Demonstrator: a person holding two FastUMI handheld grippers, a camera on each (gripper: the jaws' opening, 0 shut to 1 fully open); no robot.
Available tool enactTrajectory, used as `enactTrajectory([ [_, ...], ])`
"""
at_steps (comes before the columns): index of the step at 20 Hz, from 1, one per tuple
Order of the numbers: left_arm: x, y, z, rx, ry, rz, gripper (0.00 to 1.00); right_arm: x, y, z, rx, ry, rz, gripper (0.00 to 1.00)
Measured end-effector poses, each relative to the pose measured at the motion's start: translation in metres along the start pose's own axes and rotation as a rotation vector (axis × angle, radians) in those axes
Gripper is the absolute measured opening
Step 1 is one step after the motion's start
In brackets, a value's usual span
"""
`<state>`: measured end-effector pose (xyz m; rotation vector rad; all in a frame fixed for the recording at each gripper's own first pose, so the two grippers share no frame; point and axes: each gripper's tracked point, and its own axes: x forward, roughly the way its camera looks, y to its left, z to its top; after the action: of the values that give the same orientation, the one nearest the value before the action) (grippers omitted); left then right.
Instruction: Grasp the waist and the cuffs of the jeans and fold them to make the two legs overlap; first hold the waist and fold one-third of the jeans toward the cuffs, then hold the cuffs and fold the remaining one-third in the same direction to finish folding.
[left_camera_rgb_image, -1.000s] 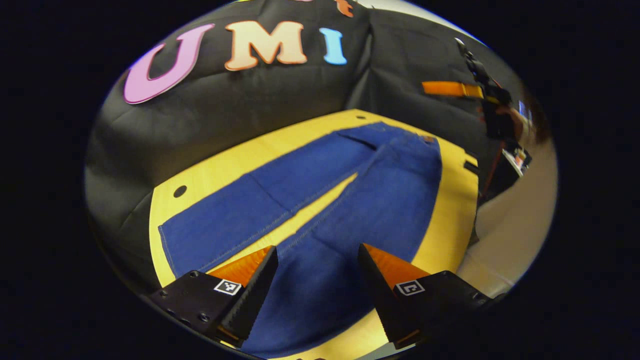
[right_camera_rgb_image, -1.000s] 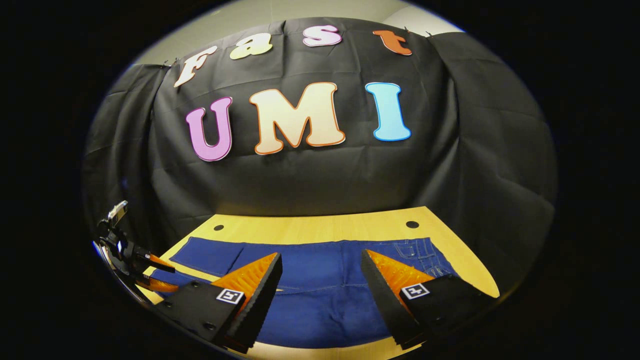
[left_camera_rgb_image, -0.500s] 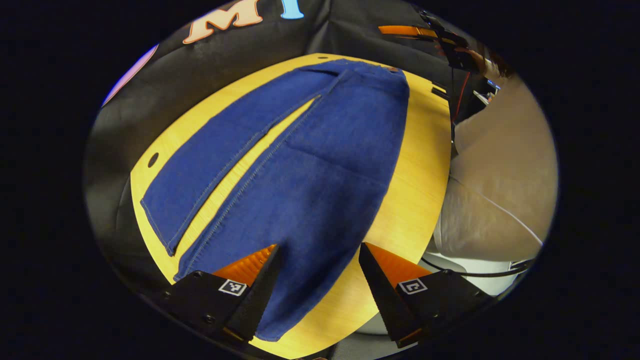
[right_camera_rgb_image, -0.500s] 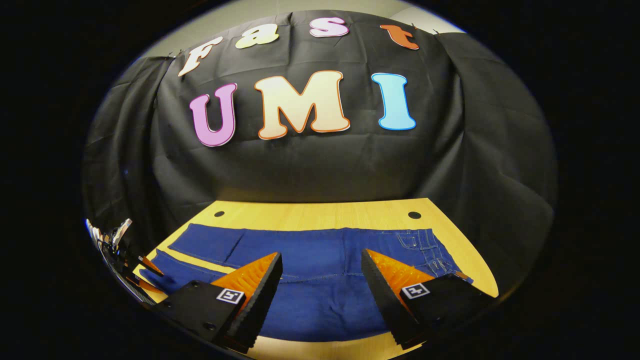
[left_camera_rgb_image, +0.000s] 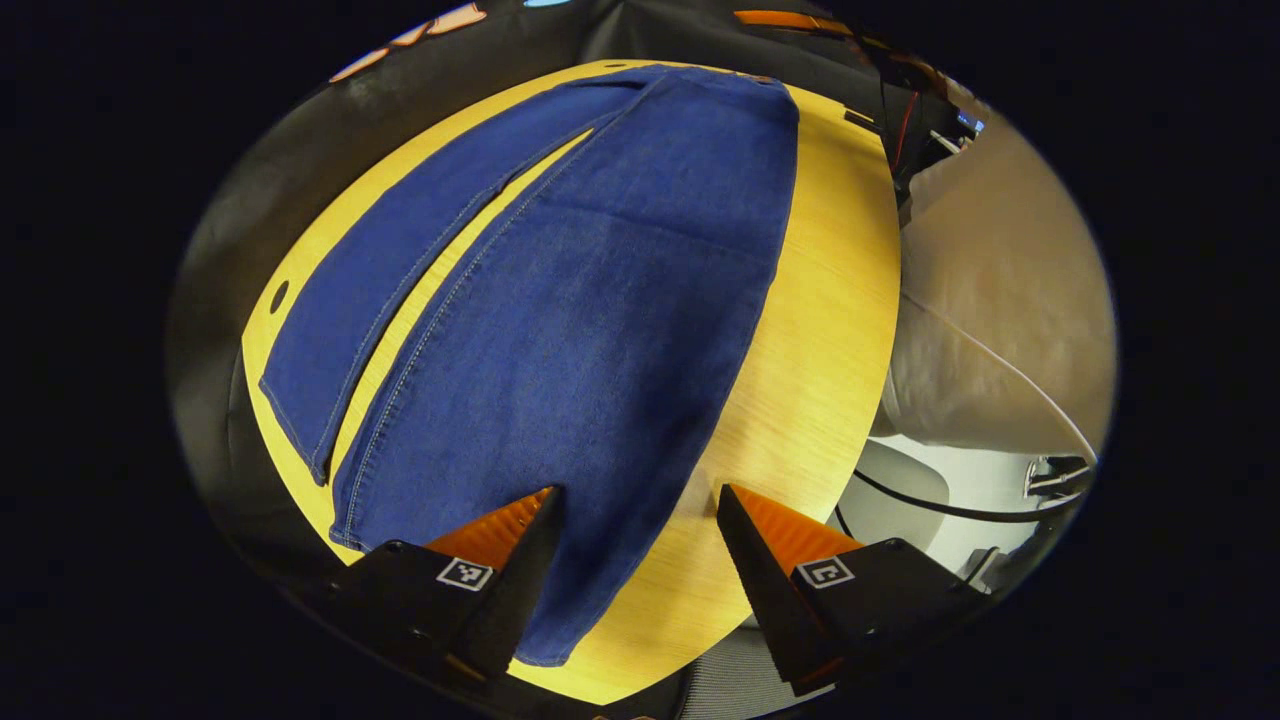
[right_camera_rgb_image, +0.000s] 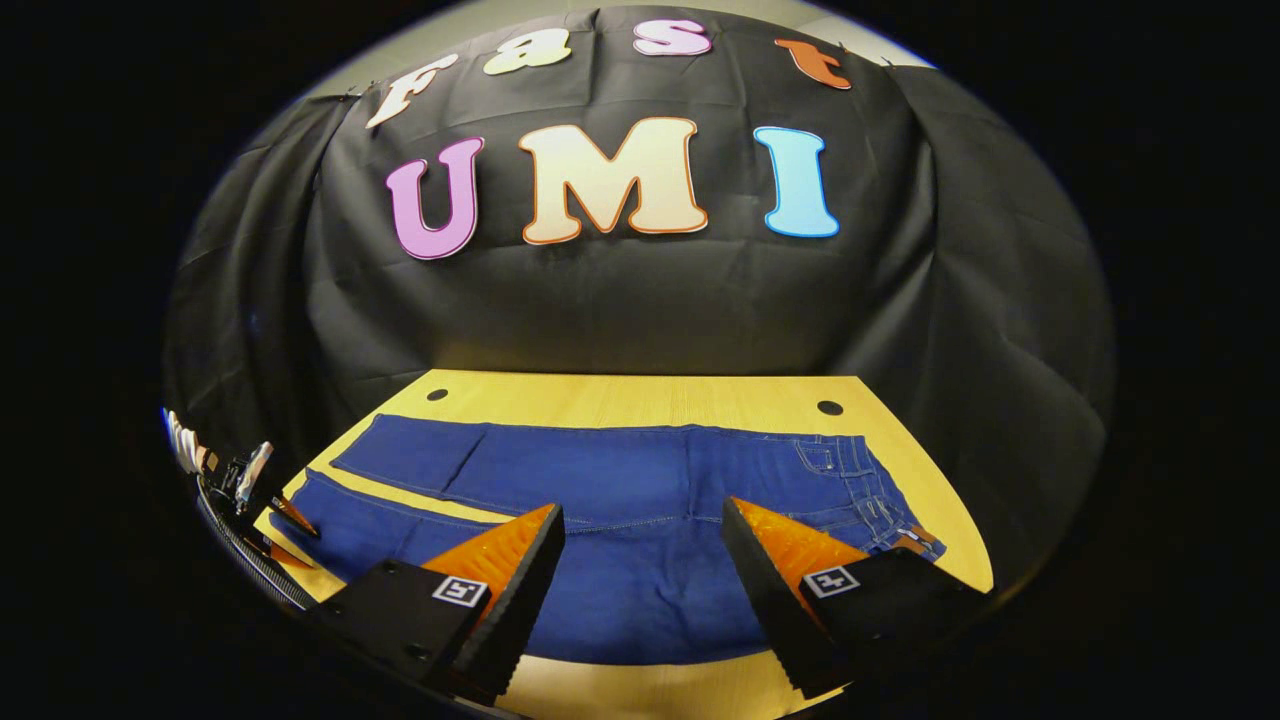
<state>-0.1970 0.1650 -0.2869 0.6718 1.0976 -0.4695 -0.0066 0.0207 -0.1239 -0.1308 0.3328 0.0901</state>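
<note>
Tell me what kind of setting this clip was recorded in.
Most likely a staged recording booth, not a home. Black cloth hangs as a backdrop wall behind a small wooden table with blue jeans spread flat on it. Cables trail beside the table.

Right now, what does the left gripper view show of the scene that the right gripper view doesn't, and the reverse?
Left gripper view: the cuffs end of the near leg lies just ahead of the open left gripper, the gap between the two legs runs lengthwise, and a white cable hangs off the table's side.

Right gripper view: the waist with its pockets and stitching lies at the right, and the open right gripper hovers over the jeans' middle; the left gripper is at the far left edge.

Both: the jeans lie flat and unfolded on the wooden table.
</note>
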Motion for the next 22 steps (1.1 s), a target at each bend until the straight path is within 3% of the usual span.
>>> enactTrajectory([
  [3, -0.001, 0.003, 0.002, -0.009, 0.013, -0.005, 0.94, -0.002, -0.003, -0.005, -0.003, 0.008, -0.005, 0.98],
  [6, -0.001, 0.004, 0.002, 0.003, 0.027, -0.009, 0.99, -0.003, -0.003, -0.009, 0.010, 0.014, -0.002, 0.94],
  [7, -0.001, 0.002, 0.003, 0.009, 0.035, -0.011, 0.94, -0.003, -0.003, -0.011, 0.015, 0.016, 0.000, 0.94],
  [11, 0.000, 0.001, 0.003, 0.020, 0.056, -0.007, 0.89, -0.002, -0.003, -0.020, 0.025, 0.041, 0.013, 0.94],
  [13, -0.001, 0.006, 0.001, 0.026, 0.073, -0.008, 0.78, -0.002, -0.006, -0.022, 0.026, 0.044, 0.020, 0.94],
  [14, -0.001, 0.008, 0.000, 0.025, 0.084, -0.006, 0.67, -0.001, -0.007, -0.023, 0.027, 0.045, 0.022, 0.98],
  [15, -0.001, 0.008, 0.003, 0.024, 0.096, -0.003, 0.63, -0.002, -0.010, -0.025, 0.030, 0.050, 0.023, 0.94],
  [19, 0.001, 0.018, 0.006, 0.013, 0.108, 0.025, 0.33, -0.004, -0.020, -0.036, 0.041, 0.076, 0.032, 0.98],
  [20, 0.001, 0.021, 0.007, 0.016, 0.111, 0.037, 0.16, -0.004, -0.022, -0.038, 0.037, 0.084, 0.037, 0.98],
  [21, 0.002, 0.019, 0.007, 0.008, 0.112, 0.037, 0.07, -0.005, -0.024, -0.042, 0.028, 0.092, 0.043, 0.94],
  [22, 0.002, 0.018, 0.009, 0.005, 0.118, 0.036, 0.00, -0.004, -0.028, -0.046, 0.016, 0.103, 0.051, 0.99],
])
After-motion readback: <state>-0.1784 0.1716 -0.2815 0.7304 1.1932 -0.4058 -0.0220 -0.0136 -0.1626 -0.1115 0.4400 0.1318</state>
